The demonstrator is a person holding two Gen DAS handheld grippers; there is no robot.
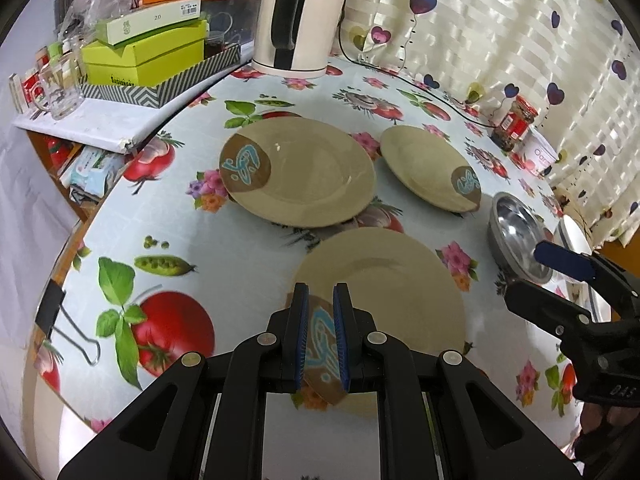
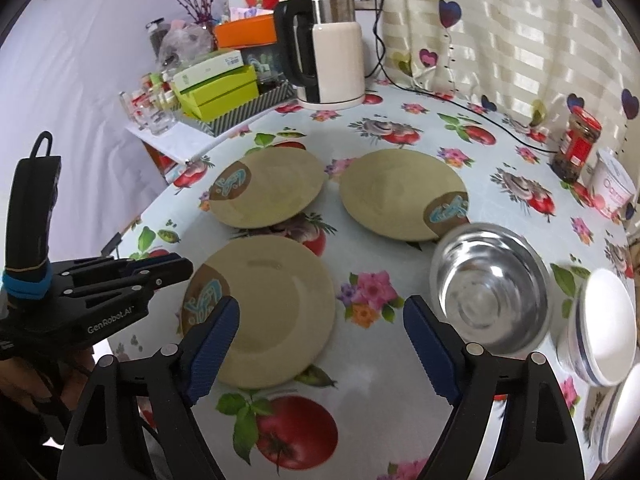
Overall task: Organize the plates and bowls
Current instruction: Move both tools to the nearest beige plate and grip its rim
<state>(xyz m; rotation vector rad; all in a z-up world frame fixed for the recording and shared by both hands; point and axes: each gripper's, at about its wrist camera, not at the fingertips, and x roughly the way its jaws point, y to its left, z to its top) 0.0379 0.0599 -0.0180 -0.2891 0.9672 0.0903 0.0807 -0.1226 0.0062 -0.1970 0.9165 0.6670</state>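
Note:
Three tan plates with a brown and blue mark lie on the flowered table. The near plate point(image 1: 384, 292) point(image 2: 276, 312) has its marked rim between the pads of my left gripper point(image 1: 321, 336), which is shut on it. The far left plate point(image 1: 298, 170) point(image 2: 268, 188) and the far right plate point(image 1: 428, 168) point(image 2: 400, 194) lie flat. A steel bowl point(image 1: 516, 236) point(image 2: 490, 292) sits at the right. White bowls point(image 2: 600, 328) stand at the far right edge. My right gripper point(image 2: 320, 324) is open and empty, above the table between the near plate and the steel bowl.
A white kettle point(image 1: 298, 20) point(image 2: 332, 52) with its cord stands at the back. A red-lidded jar point(image 2: 578, 148) and a white tub point(image 2: 612, 188) are back right. Boxes and glasses point(image 1: 140, 52) crowd a shelf at the left. A binder clip point(image 1: 56, 316) grips the table's left edge.

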